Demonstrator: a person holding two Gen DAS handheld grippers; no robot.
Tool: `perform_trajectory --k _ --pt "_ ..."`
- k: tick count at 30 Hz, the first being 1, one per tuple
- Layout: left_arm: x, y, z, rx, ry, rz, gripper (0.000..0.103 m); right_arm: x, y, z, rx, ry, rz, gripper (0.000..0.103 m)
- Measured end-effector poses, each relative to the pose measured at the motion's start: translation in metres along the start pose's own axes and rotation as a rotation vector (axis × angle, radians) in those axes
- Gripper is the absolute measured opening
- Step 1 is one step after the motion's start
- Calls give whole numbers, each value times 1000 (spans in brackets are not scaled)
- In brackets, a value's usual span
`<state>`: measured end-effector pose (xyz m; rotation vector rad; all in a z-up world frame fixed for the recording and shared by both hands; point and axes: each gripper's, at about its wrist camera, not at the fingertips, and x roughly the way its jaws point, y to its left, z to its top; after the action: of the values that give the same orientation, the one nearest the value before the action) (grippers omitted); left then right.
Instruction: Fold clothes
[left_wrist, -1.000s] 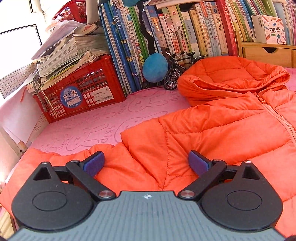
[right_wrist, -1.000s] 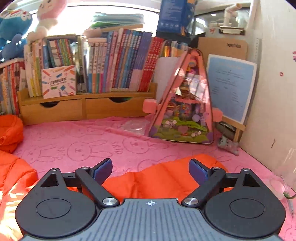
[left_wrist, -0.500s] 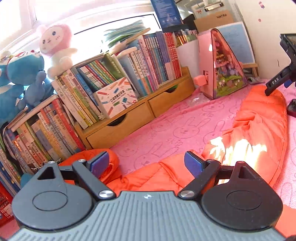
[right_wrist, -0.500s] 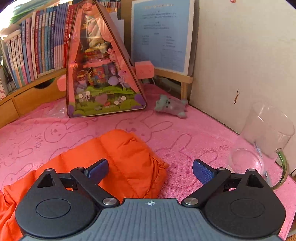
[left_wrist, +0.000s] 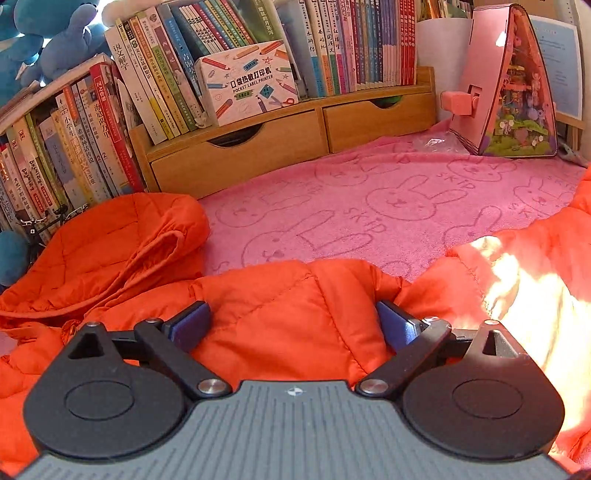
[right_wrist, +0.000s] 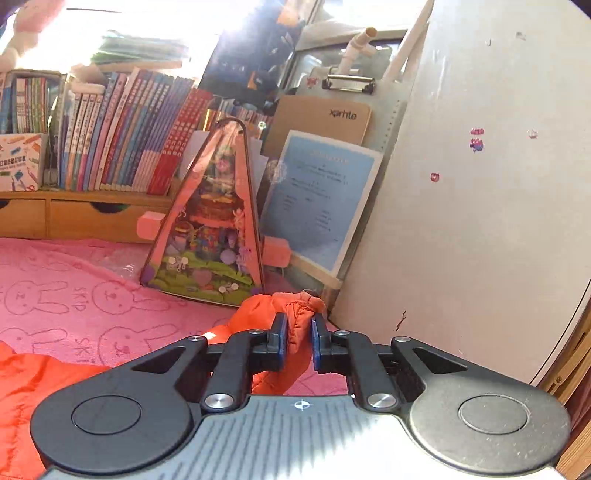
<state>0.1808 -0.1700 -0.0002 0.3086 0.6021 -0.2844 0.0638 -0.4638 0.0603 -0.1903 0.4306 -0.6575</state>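
Observation:
An orange puffer jacket (left_wrist: 110, 251) lies spread on the pink bunny-print cloth (left_wrist: 369, 206), its hood at the left. My left gripper (left_wrist: 291, 314) hovers low over the jacket's shoulder area. Its jaws are opening wide, with quilted fabric between the fingers (left_wrist: 190, 323) but not pinched. In the right wrist view my right gripper (right_wrist: 297, 332) is shut on the end of the jacket's sleeve (right_wrist: 295, 306). The cuff bunches out past the blue pads, raised a little off the cloth. The rest of the sleeve (right_wrist: 44, 384) trails down to the lower left.
A wooden drawer shelf (left_wrist: 280, 136) packed with books runs along the back. A pink triangular toy house (right_wrist: 210, 229) and a blue sheet (right_wrist: 321, 199) stand at the back right. A white wall panel (right_wrist: 461, 221) rises close to the right of the held sleeve.
My right gripper went from open over the sleeve end to shut on it, and lifted it. My left gripper swung from the red-basket side to the right across the jacket, staying open.

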Motion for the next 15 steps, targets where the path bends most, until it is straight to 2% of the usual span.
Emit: perform_trajectory --k 1,2,3,4,6,9,10,11,14,15 --pt "0 -1 0 2 0 1 98 -1 7 2 -24 -14 -59 32" --pt "0 -1 0 4 1 2 98 -2 13 3 -42 -23 -115 55" --pt "1 -1 0 5 3 2 99 -4 19 5 -48 -33 -151 66" --pt "1 -1 1 4 5 2 100 -11 23 7 -18 -44 -104 71" --pt "2 0 1 -3 8 -1 100 -28 35 11 61 -57 161 72" --pt "3 3 0 -24 13 -12 100 -46 67 17 137 -9 565 71" --pt "3 4 0 -32 16 -16 101 -48 83 18 143 24 685 68" --pt "3 5 0 -39 19 -19 101 -48 97 18 146 61 776 60" --pt "4 7 0 -53 23 -22 101 -41 133 10 132 191 857 42" --pt "4 7 0 -51 23 -19 101 -37 140 6 121 229 846 41"
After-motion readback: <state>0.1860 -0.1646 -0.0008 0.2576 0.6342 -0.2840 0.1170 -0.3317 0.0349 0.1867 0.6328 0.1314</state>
